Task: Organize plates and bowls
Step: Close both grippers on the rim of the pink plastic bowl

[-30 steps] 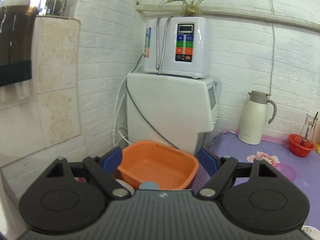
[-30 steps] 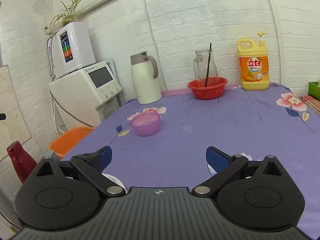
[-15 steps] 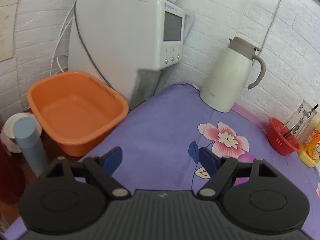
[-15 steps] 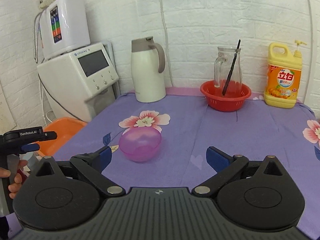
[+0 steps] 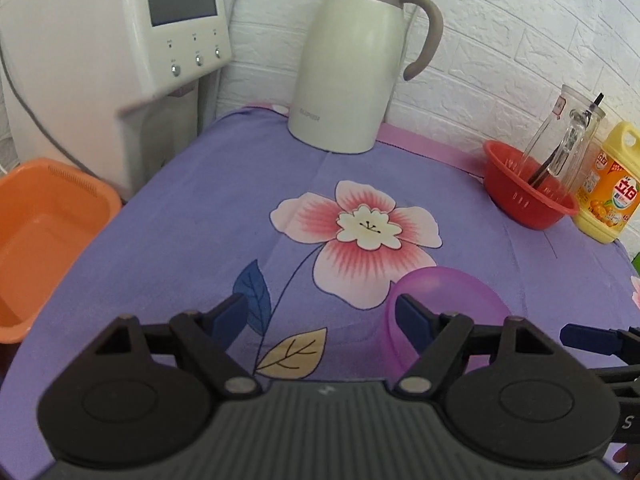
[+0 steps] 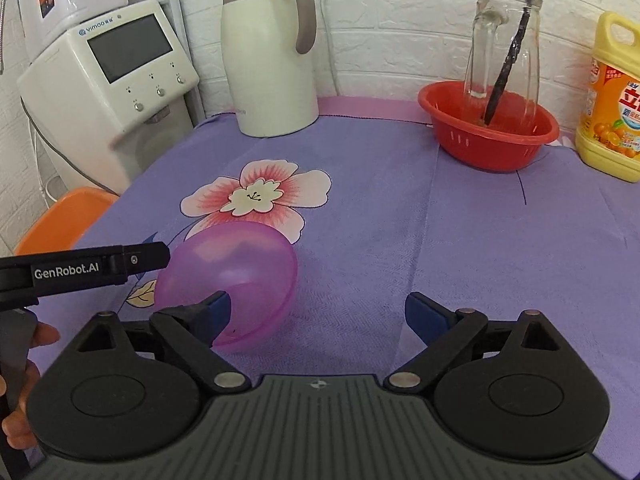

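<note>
From the left wrist, the left gripper (image 5: 320, 320) hovers with its blue-padded fingers (image 5: 230, 316) spread wide and nothing between them, over the counter (image 5: 224, 200) and its purple flowered cloth. Its right-hand finger overlaps the near left wall of a translucent purple plastic bowl (image 5: 452, 292); whether they touch I cannot tell. A cream thermal jug (image 5: 344, 60) stands at the back, a red plastic colander (image 5: 520, 204) with a glass pitcher (image 5: 568, 144) to the right, and an orange plastic basin (image 5: 44, 240) sits off the counter's left edge. From the right wrist, the right gripper (image 6: 316, 316) is likewise spread apart and empty, its left-hand finger in front of the same bowl, which lies tilted on the cloth just below a printed pink flower (image 6: 256, 196). The left gripper reaches in from the left, its tip at the bowl's upper left edge.
</note>
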{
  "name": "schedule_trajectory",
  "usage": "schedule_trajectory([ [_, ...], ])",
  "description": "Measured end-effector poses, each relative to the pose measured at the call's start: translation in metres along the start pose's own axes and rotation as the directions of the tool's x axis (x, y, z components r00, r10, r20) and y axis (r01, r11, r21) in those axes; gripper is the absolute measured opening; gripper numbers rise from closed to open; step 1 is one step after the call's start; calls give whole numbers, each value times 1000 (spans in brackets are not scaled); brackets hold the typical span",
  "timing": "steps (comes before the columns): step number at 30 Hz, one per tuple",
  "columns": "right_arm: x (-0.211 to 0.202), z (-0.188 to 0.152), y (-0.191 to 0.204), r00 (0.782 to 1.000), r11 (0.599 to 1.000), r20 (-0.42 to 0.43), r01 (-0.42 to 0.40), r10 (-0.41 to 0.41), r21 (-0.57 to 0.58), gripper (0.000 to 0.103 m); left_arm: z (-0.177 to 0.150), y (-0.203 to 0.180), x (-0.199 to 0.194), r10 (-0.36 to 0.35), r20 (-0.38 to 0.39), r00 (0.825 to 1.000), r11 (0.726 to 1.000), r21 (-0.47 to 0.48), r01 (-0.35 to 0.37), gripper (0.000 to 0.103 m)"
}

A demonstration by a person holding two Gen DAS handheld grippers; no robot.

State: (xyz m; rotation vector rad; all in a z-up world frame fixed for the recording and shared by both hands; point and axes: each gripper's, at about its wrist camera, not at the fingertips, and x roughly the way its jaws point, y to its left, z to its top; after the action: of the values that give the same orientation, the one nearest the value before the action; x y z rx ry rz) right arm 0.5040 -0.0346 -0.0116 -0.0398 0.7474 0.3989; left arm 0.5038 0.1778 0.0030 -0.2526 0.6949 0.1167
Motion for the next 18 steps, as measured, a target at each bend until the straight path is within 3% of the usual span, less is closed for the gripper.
schedule_trajectory([
  [8, 34, -6, 4, 999, 1000, -40, 12, -13, -9, 103, -5, -14, 28, 36, -34, 999, 996, 83, -33, 79],
  [18, 46, -4, 10, 998, 998, -56, 30, -33, -54, 103, -7, -18, 32, 16, -44, 999, 993, 118, -10, 79],
])
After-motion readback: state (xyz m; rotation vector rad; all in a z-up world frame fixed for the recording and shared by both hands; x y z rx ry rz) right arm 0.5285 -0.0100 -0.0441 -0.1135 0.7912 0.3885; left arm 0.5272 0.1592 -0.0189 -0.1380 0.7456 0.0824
